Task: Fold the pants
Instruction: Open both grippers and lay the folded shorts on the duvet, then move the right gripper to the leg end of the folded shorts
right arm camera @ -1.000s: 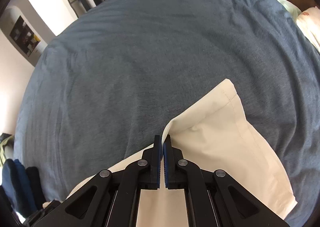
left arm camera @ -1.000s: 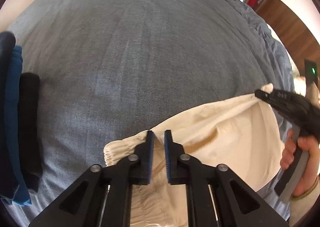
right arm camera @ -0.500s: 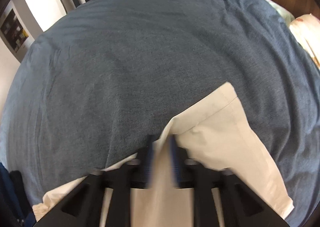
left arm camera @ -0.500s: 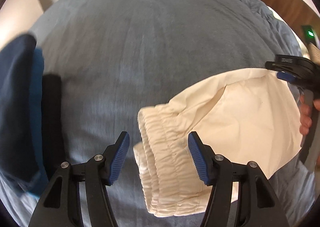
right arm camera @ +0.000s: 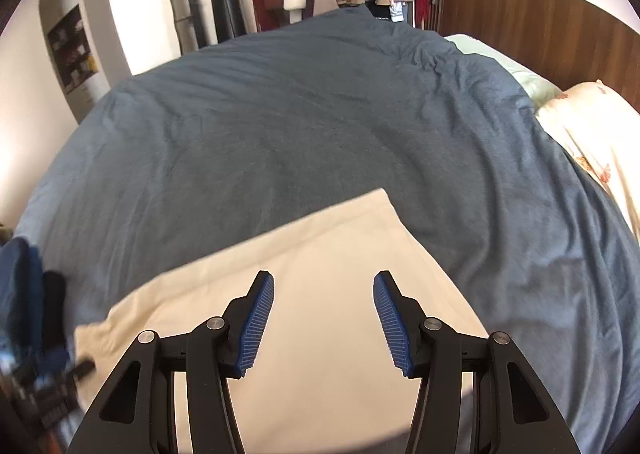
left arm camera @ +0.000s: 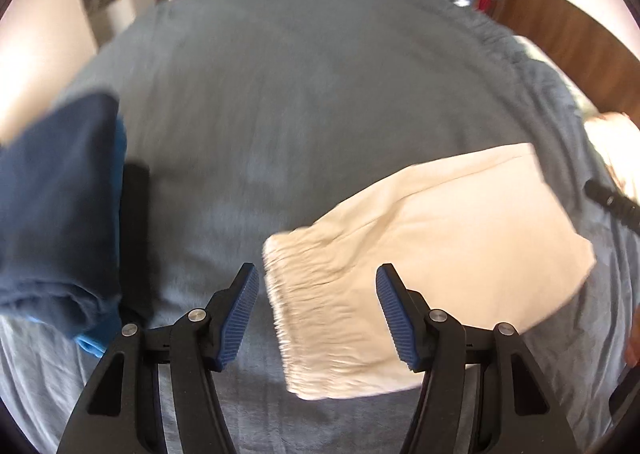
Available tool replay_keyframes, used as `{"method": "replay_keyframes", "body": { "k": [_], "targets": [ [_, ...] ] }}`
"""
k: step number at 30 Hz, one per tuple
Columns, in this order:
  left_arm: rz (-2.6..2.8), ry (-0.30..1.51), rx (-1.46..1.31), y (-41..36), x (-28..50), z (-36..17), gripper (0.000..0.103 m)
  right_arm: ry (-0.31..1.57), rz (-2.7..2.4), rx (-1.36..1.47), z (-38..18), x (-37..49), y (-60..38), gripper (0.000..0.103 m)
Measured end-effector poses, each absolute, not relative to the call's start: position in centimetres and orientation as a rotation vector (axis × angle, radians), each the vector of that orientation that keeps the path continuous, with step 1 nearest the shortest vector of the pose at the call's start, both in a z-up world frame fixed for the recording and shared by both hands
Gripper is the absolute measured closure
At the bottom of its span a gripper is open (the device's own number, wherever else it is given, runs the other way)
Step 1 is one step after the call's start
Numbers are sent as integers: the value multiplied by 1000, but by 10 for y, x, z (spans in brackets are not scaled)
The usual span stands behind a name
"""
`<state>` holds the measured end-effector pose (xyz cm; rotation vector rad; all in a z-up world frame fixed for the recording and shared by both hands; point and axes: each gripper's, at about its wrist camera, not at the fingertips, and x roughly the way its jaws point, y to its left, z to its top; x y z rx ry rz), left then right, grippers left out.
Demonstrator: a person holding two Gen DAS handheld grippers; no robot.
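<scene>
At the left edge of the bed (left arm camera: pixel 320 94), in the left wrist view, a stack of dark blue folded garments (left arm camera: pixel 56 214) lies on the grey-blue cover, with a black folded item (left arm camera: pixel 136 238) just beside it on its right. The left gripper (left arm camera: pixel 316 318) hangs above the cover with its jaws apart; they have just been opening, and its blue pads (left arm camera: pixel 240 318) press on nothing. The gathered waistband (left arm camera: pixel 304 294) of the cream pants (left arm camera: pixel 440 238) lies below and between the fingers, clear of both pads. The pants lie folded and flat on the cover, right of the dark stack and well apart from it, reaching toward the right side of the bed. The tip of the right gripper (left arm camera: pixel 612 202) shows at the right edge of this view. In the right wrist view, the right gripper (right arm camera: pixel 324 326) is also parted, its jaws having just been opening, and it holds nothing; the cream pants (right arm camera: pixel 320 254) lie flat beneath it. A patterned pillow (right arm camera: pixel 592 134) rests at the far right of the bed, near a wood-panelled wall (right arm camera: pixel 540 22).
</scene>
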<state>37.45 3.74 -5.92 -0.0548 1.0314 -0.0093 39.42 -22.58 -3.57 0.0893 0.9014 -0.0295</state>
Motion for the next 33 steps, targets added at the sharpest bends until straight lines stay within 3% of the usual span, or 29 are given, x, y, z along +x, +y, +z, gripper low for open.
{"method": "replay_keyframes", "body": {
  "k": [7,21,30,33],
  "targets": [
    [-195,1013,-17,-14,346,-38,43,918,-6,169,-24,338,-266,50],
    [-393,1074,119,-131,328,-57,43,1020,77,164,-64,300,-331,52],
    [-369,1080,177,-139,310,-82,44,1056,282,161,-100,303,-318,58],
    [-365,1100,183,-137,312,-95,55,1076,330,154,-110,304,-308,59]
  ]
}}
